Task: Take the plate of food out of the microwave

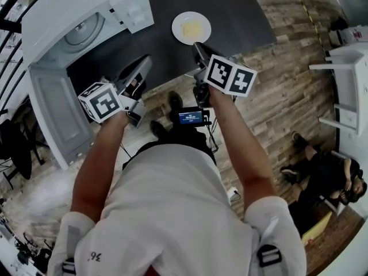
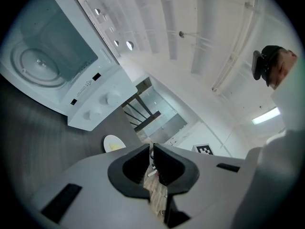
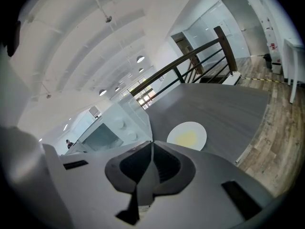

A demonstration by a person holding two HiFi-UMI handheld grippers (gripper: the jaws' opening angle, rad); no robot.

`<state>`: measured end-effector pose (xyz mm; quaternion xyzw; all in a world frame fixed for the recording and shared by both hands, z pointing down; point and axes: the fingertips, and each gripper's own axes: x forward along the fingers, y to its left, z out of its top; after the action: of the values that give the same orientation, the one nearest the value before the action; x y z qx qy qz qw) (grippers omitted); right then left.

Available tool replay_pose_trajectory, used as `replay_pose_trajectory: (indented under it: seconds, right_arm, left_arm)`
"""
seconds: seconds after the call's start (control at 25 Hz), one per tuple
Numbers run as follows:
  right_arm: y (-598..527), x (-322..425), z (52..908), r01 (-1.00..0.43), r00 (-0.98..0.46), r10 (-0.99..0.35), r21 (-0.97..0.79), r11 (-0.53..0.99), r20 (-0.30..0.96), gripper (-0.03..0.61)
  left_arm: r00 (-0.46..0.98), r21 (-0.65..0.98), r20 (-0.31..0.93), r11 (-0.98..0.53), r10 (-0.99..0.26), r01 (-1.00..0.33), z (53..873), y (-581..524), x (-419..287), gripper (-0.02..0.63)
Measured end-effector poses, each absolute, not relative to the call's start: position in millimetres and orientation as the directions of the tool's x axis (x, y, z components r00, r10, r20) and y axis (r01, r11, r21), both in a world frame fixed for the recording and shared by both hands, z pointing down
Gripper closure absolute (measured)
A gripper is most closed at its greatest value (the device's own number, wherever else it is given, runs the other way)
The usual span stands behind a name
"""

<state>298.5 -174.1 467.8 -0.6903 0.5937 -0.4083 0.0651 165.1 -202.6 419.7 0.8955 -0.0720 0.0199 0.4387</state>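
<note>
A white plate (image 1: 191,27) with yellow food on it rests on the dark table (image 1: 241,10), outside the microwave (image 1: 86,16). The microwave's door (image 1: 57,119) hangs open and its glass turntable (image 1: 83,32) is bare. My right gripper (image 1: 197,46) hovers just short of the plate's near rim, shut on nothing. My left gripper (image 1: 145,63) is held over the table's front edge, between the microwave and the plate, also shut and empty. The left gripper view shows the plate (image 2: 114,143) just beyond the jaws and the microwave (image 2: 57,56) up left. In the right gripper view the plate (image 3: 187,135) lies right of the jaw tips.
A small camera with a lit screen (image 1: 190,118) stands on a tripod just below my hands. White furniture (image 1: 345,85) stands to the right on the wooden floor, and a person (image 1: 325,177) sits there. A dark railing (image 3: 190,61) runs behind the table.
</note>
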Motion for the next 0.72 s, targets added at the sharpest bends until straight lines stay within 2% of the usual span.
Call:
replay_pose_trajectory:
  seconds: [0.32,0.72]
  right_arm:
    - [-147,265,428,-0.801,-0.021,-0.898,-0.545,-0.248,0.440,0.578]
    - [-114,212,373,-0.850,-0.073,-0.933,-0.512,-0.126,0.352,0.578]
  left_arm:
    - [0.998,0.785,0.026,-0.617,-0.060,-0.057,388,-165,131,0.589]
    - [0.998,0.749,-0.059,-0.662,-0.015,0.034,344,-122,90,0.591]
